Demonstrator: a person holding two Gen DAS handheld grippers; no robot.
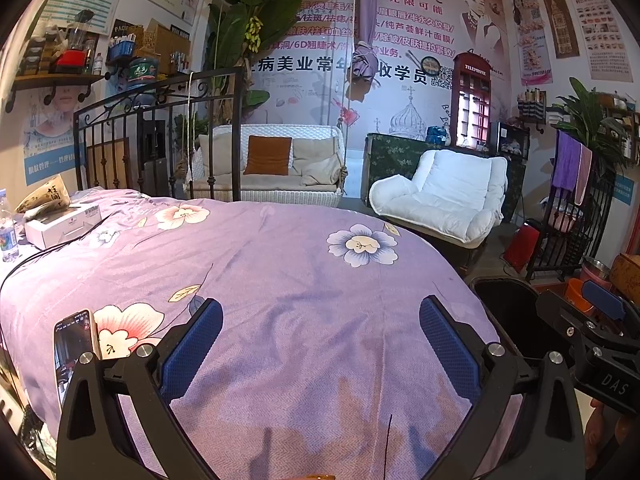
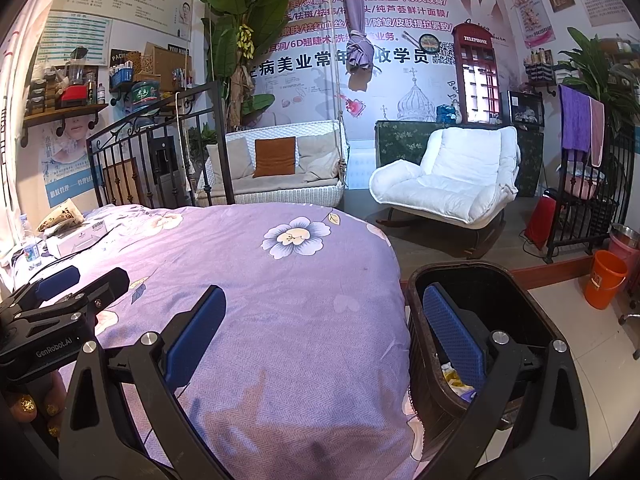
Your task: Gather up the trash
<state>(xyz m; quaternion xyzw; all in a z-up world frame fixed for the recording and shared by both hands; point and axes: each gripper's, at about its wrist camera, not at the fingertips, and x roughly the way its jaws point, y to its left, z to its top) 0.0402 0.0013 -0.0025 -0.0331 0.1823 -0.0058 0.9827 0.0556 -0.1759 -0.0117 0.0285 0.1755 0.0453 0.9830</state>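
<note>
My left gripper (image 1: 320, 344) is open and empty over the purple flowered bedspread (image 1: 280, 280). My right gripper (image 2: 324, 332) is open and empty, its left finger over the bed's edge and its right finger (image 2: 452, 336) over a dark trash bin (image 2: 532, 312) that stands on the floor beside the bed. Some yellow and purple scraps (image 2: 456, 380) lie inside the bin. The bin's rim also shows in the left wrist view (image 1: 504, 284). At the bed's far left lie a crumpled printed paper bag (image 1: 46, 198), a white box (image 1: 64, 220) and a water bottle (image 1: 8, 236).
A phone (image 1: 74, 348) lies on the bed near my left gripper, and a black cable (image 1: 48, 248) runs across the bed. A white armchair (image 2: 452, 176), a swing sofa (image 2: 280, 164), an orange bucket (image 2: 604, 280) and a black metal rack (image 2: 580, 216) stand around the floor.
</note>
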